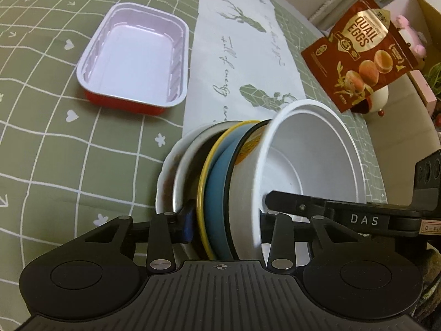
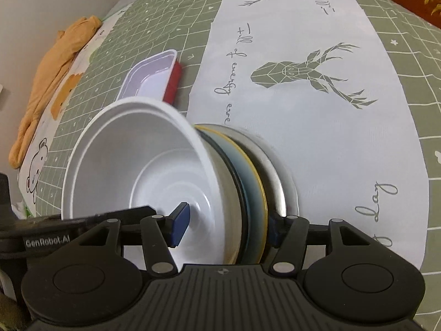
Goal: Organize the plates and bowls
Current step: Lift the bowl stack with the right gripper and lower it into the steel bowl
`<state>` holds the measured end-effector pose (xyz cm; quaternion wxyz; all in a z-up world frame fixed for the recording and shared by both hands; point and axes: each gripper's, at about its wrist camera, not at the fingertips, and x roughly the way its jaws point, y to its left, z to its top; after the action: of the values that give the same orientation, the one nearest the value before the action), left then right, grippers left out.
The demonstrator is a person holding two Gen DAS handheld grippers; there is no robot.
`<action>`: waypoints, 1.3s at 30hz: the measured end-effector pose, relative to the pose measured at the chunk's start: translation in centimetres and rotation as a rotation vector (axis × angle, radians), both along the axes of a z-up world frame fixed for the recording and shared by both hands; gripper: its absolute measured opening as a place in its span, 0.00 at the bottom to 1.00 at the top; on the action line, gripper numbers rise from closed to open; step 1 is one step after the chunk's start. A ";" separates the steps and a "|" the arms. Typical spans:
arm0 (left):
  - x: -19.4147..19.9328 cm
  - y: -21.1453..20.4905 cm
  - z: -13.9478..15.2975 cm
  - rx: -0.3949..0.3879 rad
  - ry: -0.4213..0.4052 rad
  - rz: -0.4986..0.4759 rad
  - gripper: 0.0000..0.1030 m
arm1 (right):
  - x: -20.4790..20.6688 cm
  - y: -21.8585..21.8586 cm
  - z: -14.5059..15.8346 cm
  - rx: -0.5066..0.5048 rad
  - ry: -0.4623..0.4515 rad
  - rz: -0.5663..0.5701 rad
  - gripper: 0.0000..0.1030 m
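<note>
A stack of dishes stands on edge on the table runner (image 2: 317, 127). It holds a white bowl (image 1: 317, 151) (image 2: 132, 160), a black-rimmed bowl, a blue plate (image 1: 217, 176) (image 2: 255, 187) with a yellow rim, a metal plate (image 1: 179, 182) (image 2: 275, 176) and a white plate (image 1: 165, 171) (image 2: 292, 190). My left gripper (image 1: 226, 218) clamps the bowls and blue plate, one blue pad behind the plate and the other finger inside the white bowl. My right gripper (image 2: 226, 226) grips the same dishes from the opposite side. One of its fingers (image 1: 300, 206) reaches into the bowl.
A red foil tray (image 1: 132, 55) (image 2: 151, 77) with a pale inside lies on the green grid tablecloth (image 1: 55, 138). A brown quail-egg bag (image 1: 363, 55) leans at the table's far right edge. An orange cloth (image 2: 55, 69) lies crumpled at the far left.
</note>
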<state>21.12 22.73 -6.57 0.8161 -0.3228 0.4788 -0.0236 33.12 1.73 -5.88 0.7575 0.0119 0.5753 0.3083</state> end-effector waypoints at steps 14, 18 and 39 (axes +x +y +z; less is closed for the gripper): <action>0.1 -0.4 0.5 0.049 -0.002 -0.022 0.38 | -0.5 0.0 0.3 -0.021 0.032 0.016 0.55; 0.0 -0.5 0.6 0.053 -0.005 -0.035 0.38 | 0.1 -0.2 0.0 -0.009 0.043 0.012 0.54; 0.5 0.9 -0.6 0.008 0.000 0.009 0.30 | -1.5 -0.2 2.1 -0.038 -0.016 0.042 0.52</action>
<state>21.66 23.67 -7.17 0.8174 -0.3216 0.4775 -0.0181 31.65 1.48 -3.77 0.7556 -0.0170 0.5750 0.3134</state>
